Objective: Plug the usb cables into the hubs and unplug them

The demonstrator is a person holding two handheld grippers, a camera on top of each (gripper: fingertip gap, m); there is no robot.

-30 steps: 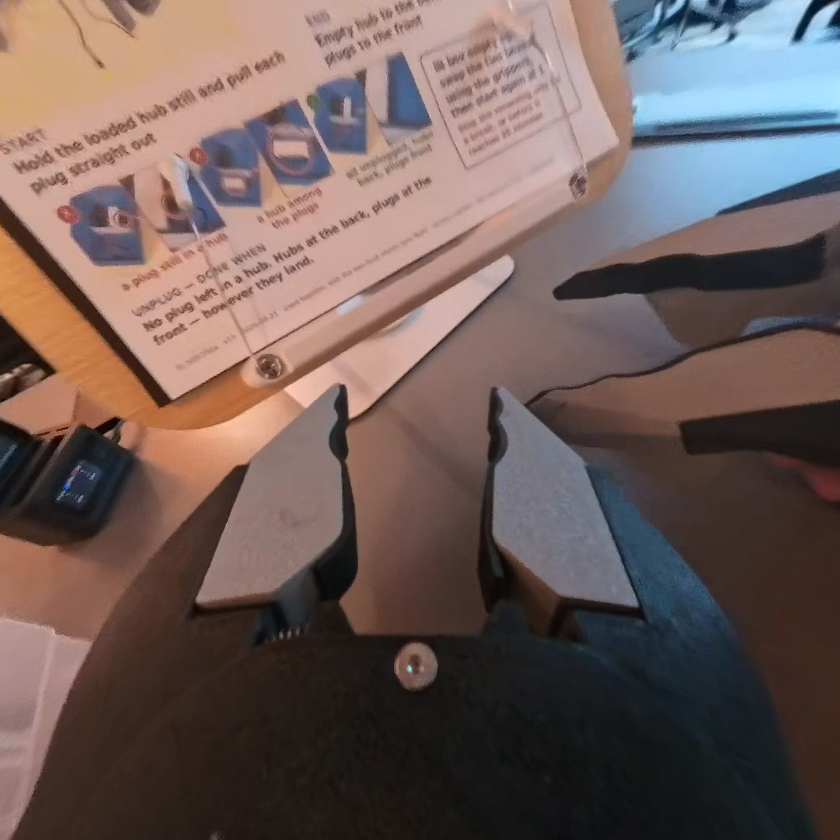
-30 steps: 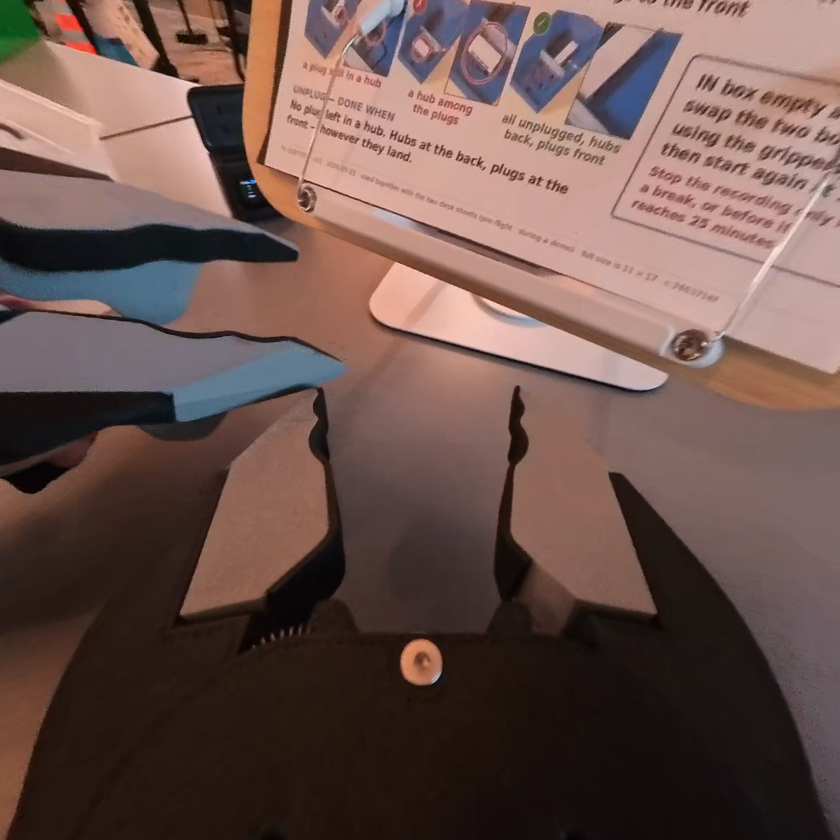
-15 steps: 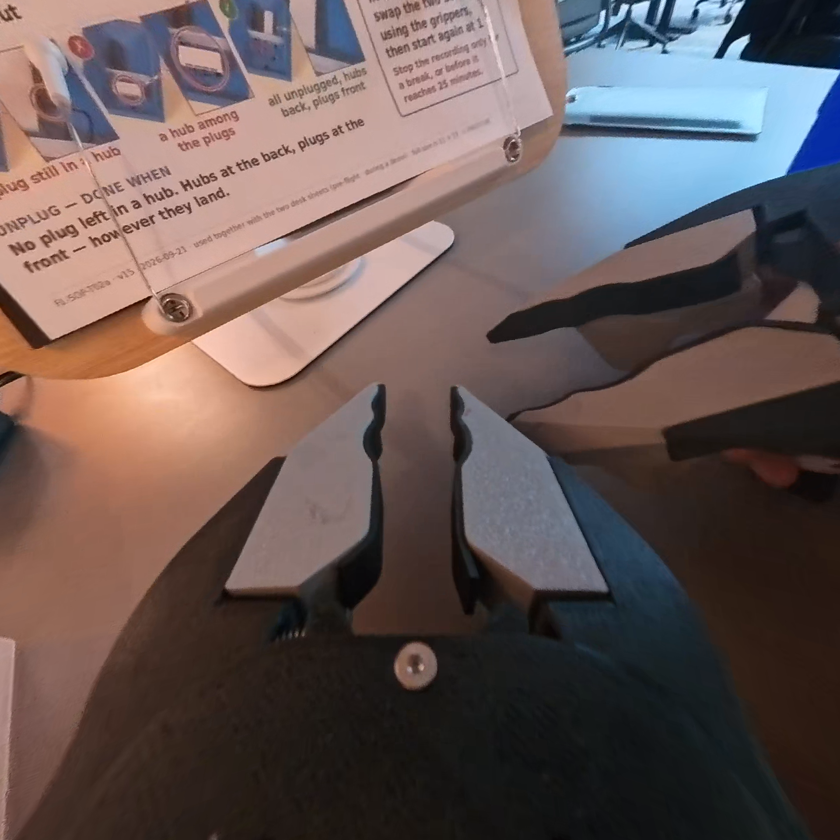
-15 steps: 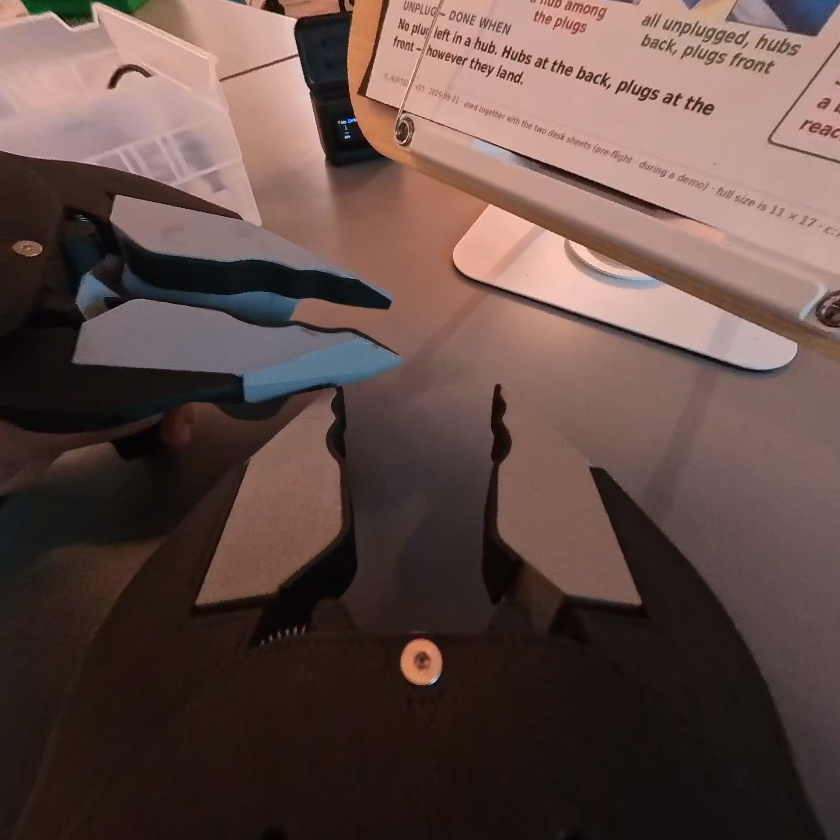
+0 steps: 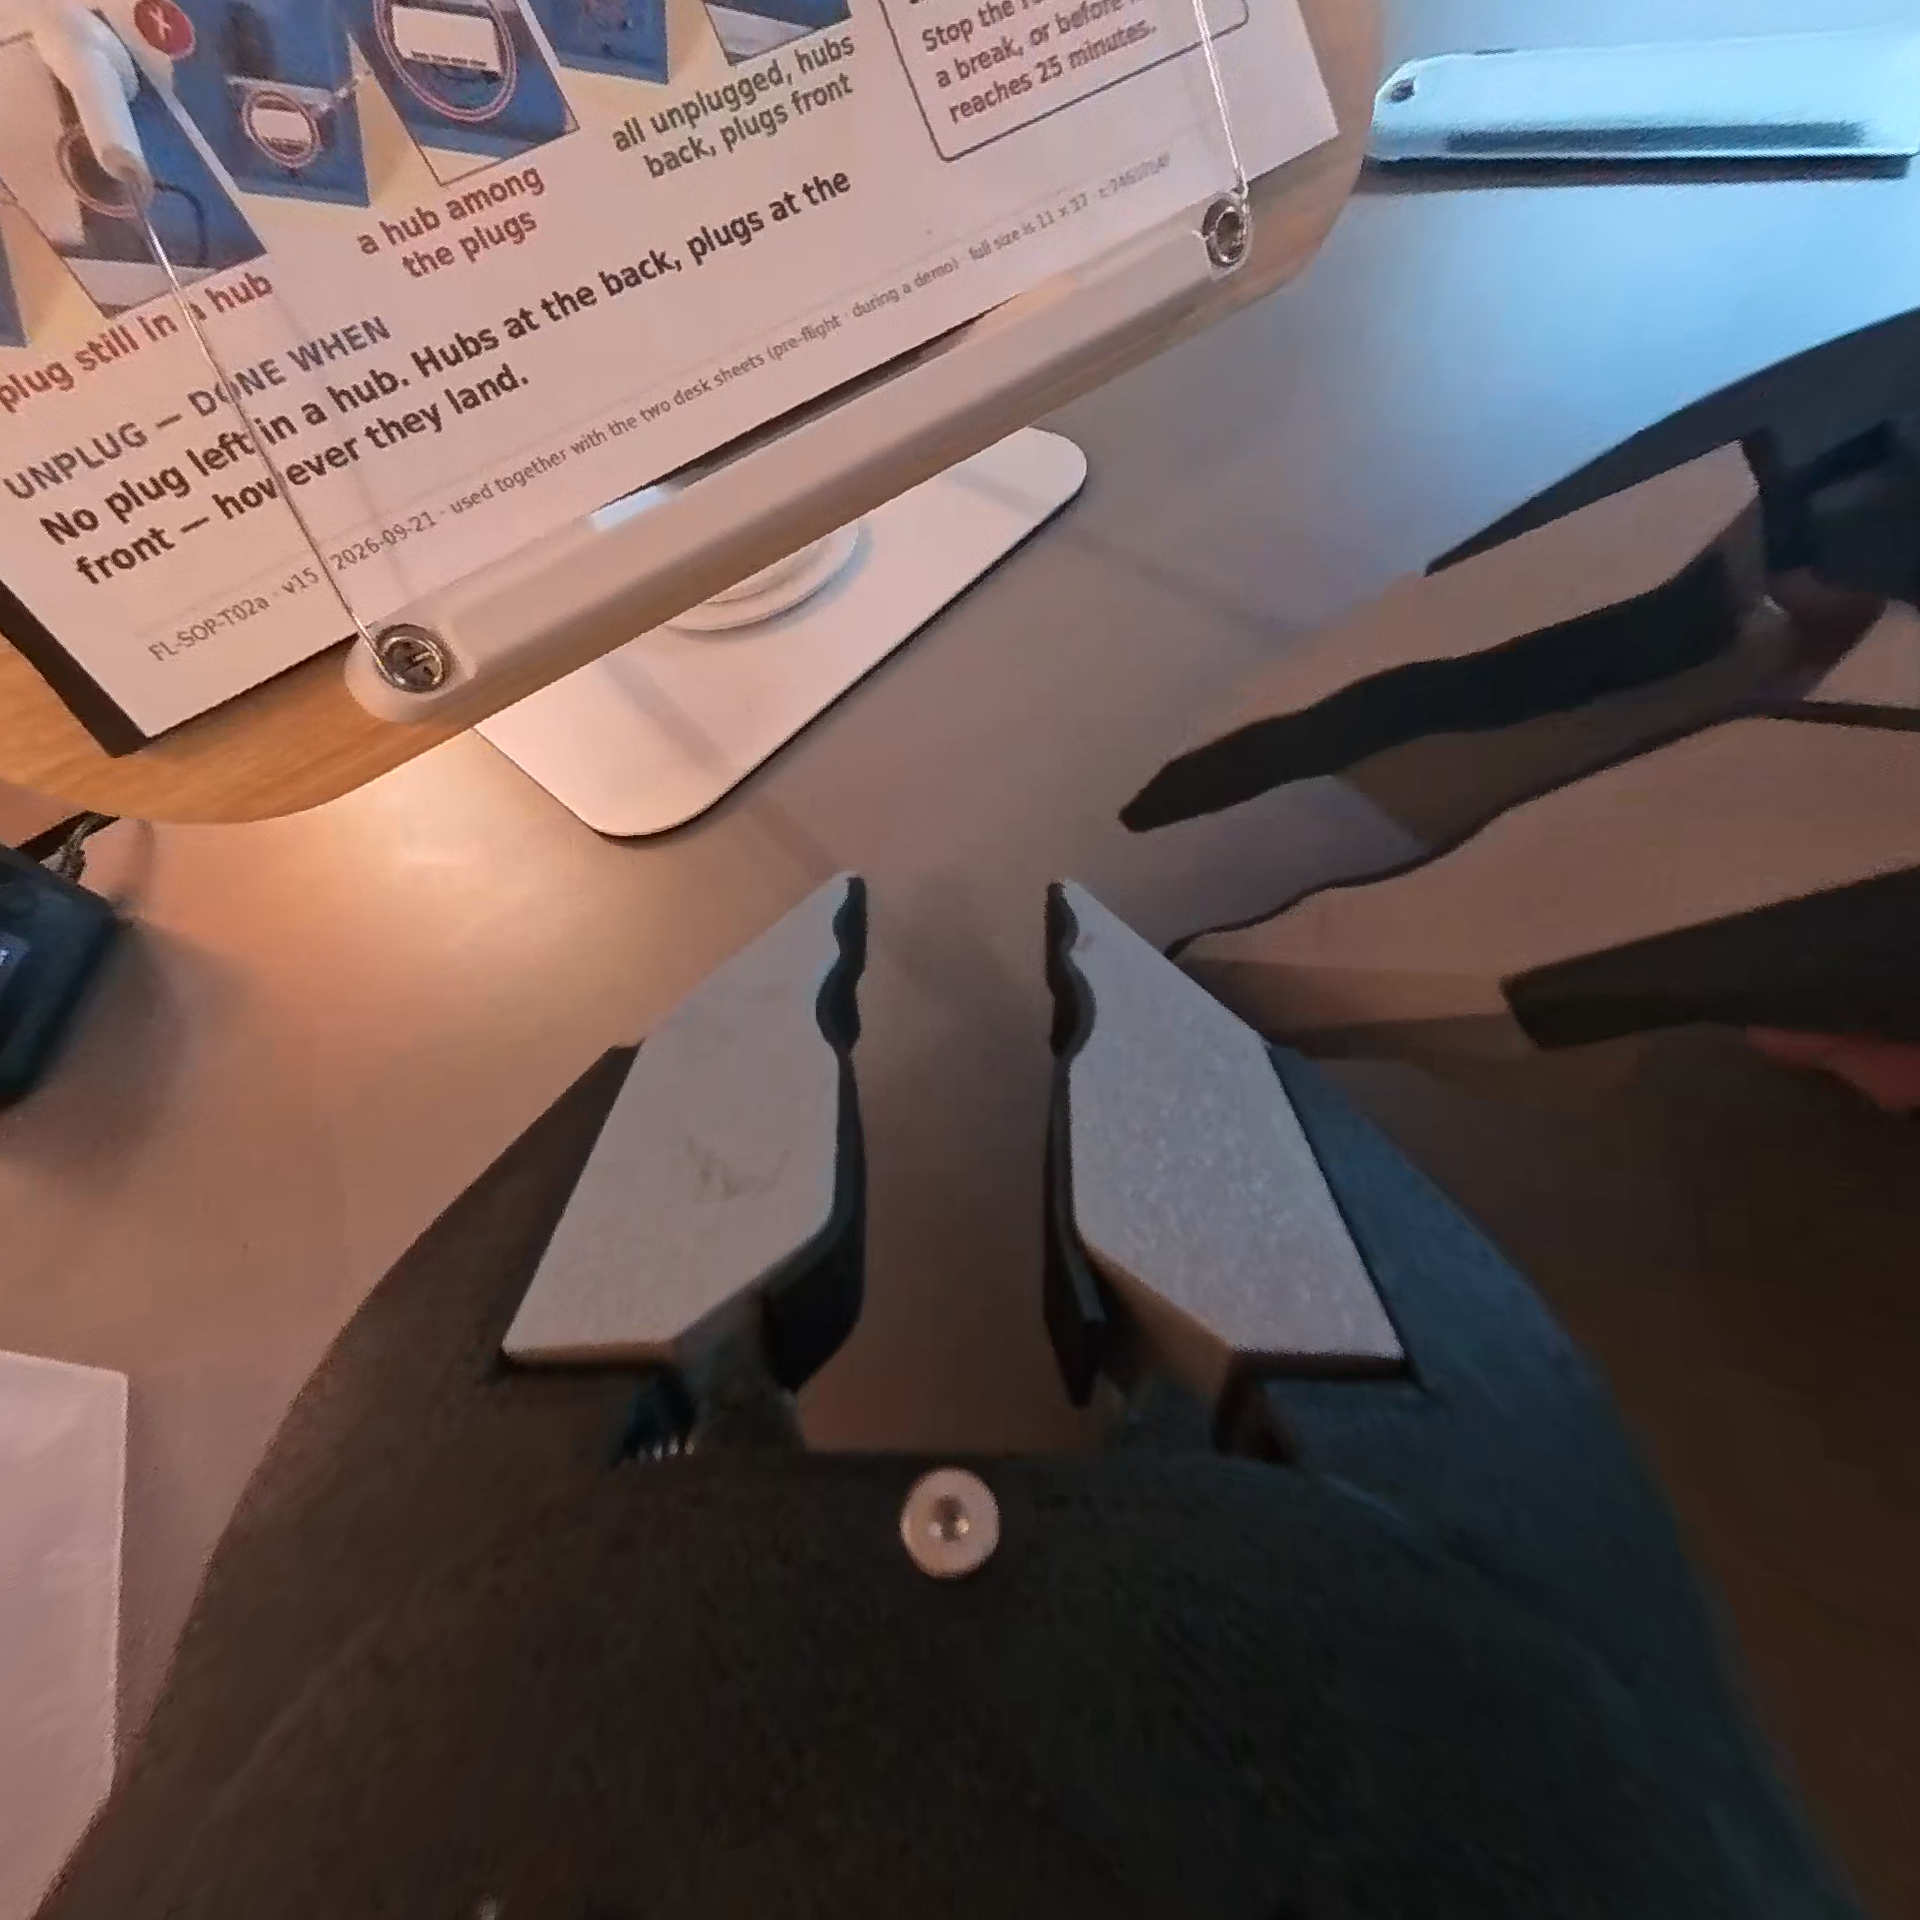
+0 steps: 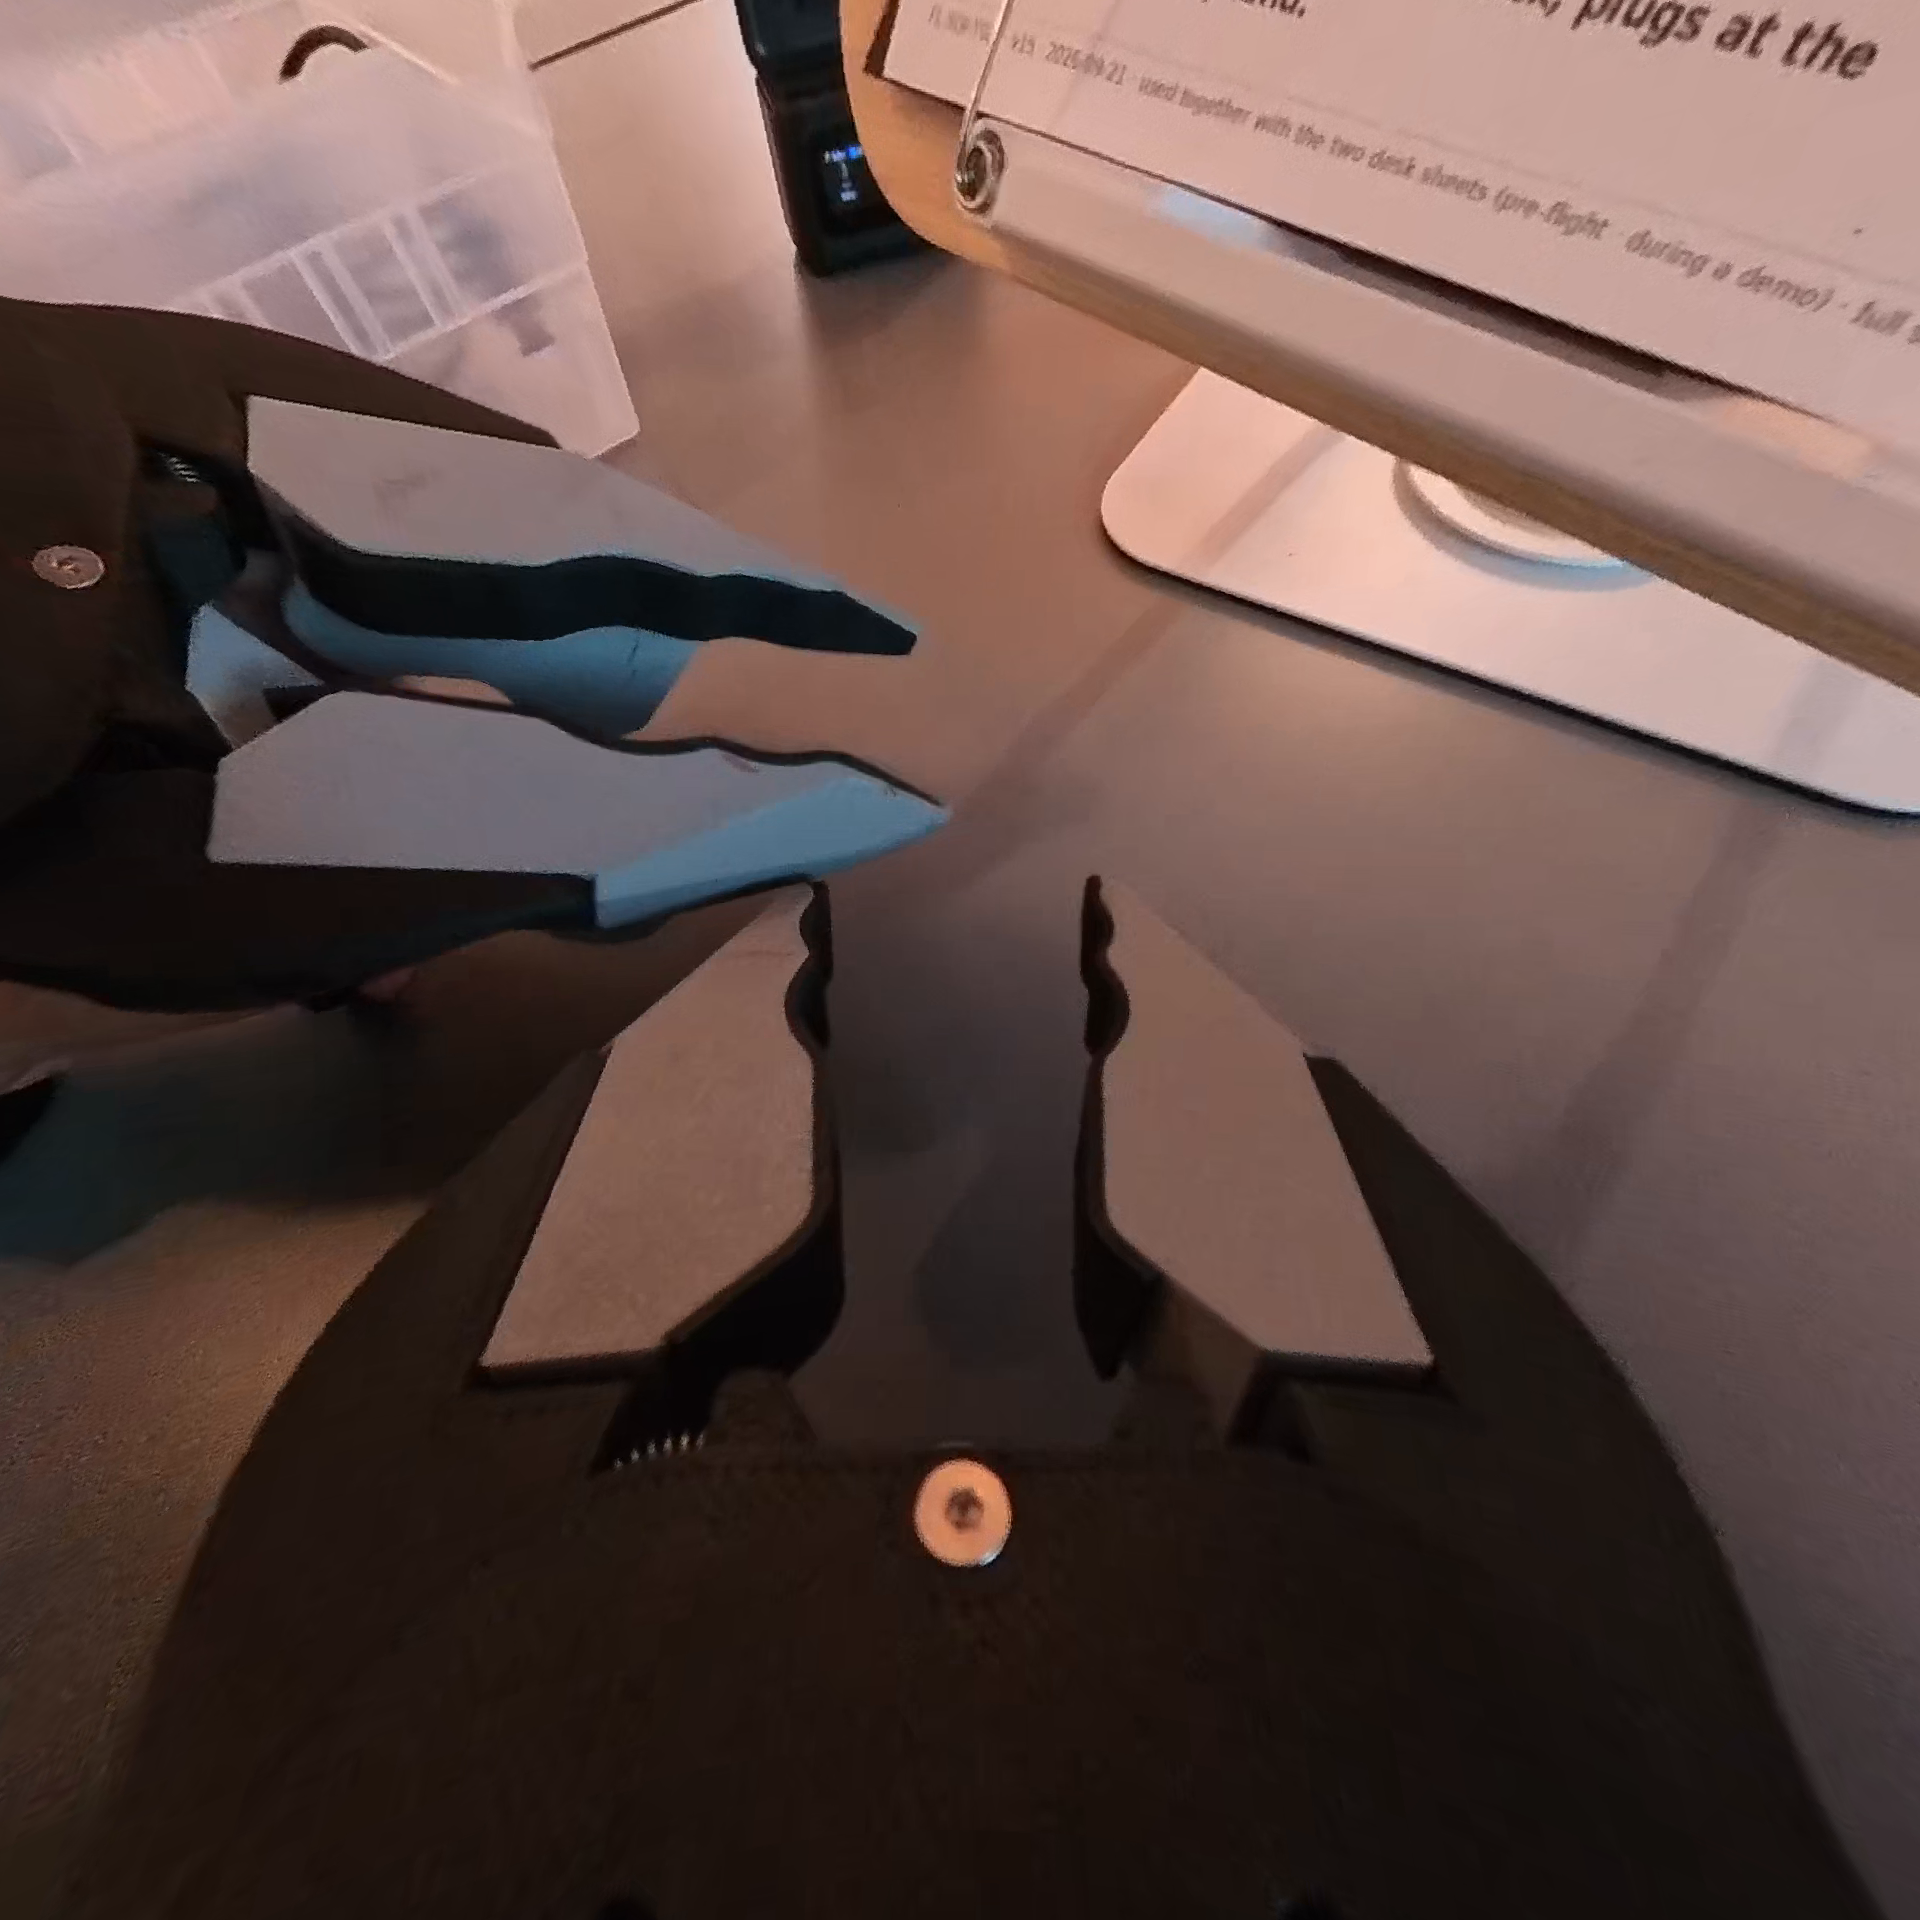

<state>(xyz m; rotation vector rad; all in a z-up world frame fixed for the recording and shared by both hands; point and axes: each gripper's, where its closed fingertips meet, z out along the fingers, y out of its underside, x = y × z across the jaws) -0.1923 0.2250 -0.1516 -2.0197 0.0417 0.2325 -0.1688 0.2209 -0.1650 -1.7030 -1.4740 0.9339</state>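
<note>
No usb cable or hub shows clearly in either view. My left gripper hovers low over the grey table, its jaws a moderate gap apart with nothing between them. My right gripper is also open and empty over the table. The two point toward each other, tips close. The right gripper shows at the right of the left wrist view. The left gripper shows at the left of the right wrist view.
An instruction sheet on a wooden board stands on a white base, just beyond both grippers. A clear plastic box with blurred dark contents and a black device with a small screen stand at the back left. The grippers are tip to tip, or close to it.
Both grippers have dropped lower and closer to the stand's base. The left jaws narrowed, then widened slightly. The right jaws have narrowed steadily. Neither holds anything.
</note>
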